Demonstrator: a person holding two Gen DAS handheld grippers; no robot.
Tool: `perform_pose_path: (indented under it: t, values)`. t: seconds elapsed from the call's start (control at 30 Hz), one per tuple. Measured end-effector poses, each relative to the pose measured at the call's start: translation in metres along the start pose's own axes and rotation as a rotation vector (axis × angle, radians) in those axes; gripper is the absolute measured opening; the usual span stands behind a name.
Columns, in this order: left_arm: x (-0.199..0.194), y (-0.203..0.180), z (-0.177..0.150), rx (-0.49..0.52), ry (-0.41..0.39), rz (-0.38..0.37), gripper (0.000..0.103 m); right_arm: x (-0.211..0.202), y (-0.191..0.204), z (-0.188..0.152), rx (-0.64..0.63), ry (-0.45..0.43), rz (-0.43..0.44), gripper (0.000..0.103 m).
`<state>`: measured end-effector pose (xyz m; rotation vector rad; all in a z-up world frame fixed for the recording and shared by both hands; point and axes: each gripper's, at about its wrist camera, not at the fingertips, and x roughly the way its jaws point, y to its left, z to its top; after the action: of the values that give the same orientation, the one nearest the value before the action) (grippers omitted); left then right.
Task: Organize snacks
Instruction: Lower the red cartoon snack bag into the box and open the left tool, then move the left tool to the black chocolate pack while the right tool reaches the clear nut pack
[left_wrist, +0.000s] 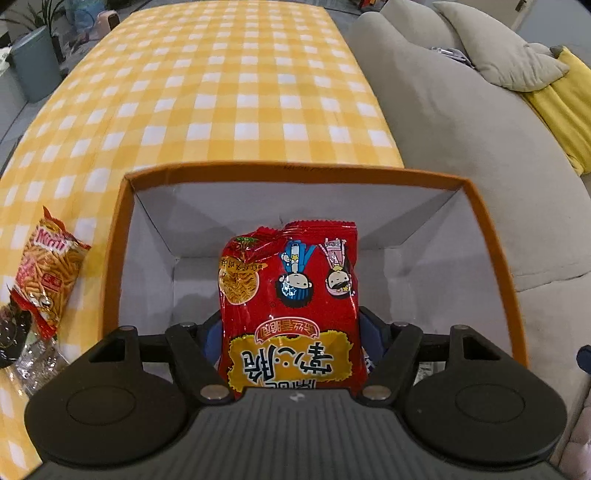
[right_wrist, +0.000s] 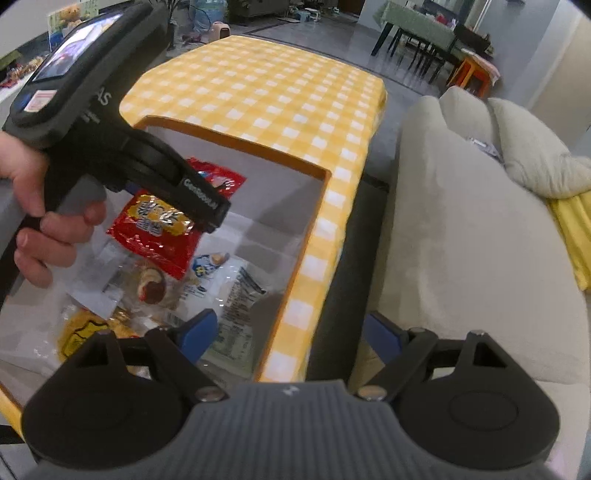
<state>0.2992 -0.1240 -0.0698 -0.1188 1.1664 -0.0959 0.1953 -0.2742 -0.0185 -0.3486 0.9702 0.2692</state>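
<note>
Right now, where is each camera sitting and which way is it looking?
Left wrist: on the left gripper, looking steeply down into the orange box; its own fingers hold the red snack bag.
Right wrist: on the right gripper, looking down over the box's corner and the tablecloth's edge by the sofa; its open blue fingers and the person's left hand show.
Shared: the box, red bag, yellow checked tablecloth and grey sofa.
</note>
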Motion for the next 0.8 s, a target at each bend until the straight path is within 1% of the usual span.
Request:
perform_pose_path:
  t: [0.07,0.1,0.13,0.17,0.27,0.43,0.6,0.8]
  values:
    - [0.002,0.003,0.000,-0.011,-0.006,-0.008,0.082,0.001,0.000,-0.001,0.003,0.002,0.001,0.085]
    - [0.002,0.003,-0.001,-0.014,-0.011,-0.011,0.086,0.002,0.000,-0.001,0.009,0.003,0.006,0.085]
    - [0.001,0.004,-0.001,-0.013,-0.016,-0.011,0.088,0.002,-0.001,-0.002,0.017,0.005,0.010,0.085]
    - [0.001,0.004,-0.001,-0.008,-0.018,-0.015,0.088,0.003,-0.002,-0.002,0.025,0.008,0.013,0.085]
    - [0.001,0.004,-0.002,-0.004,-0.008,0.003,0.089,0.003,-0.003,-0.003,0.037,0.011,0.004,0.085]
    - [-0.003,0.004,-0.002,-0.012,0.003,-0.013,0.089,0.003,-0.007,-0.006,0.065,0.016,0.003,0.085]
    - [-0.017,0.003,-0.004,-0.001,0.024,-0.049,0.090,-0.002,-0.008,-0.007,0.072,0.010,-0.002,0.085]
    - [-0.045,0.001,-0.012,0.027,0.004,-0.107,0.090,-0.016,-0.009,-0.008,0.115,-0.019,0.015,0.085]
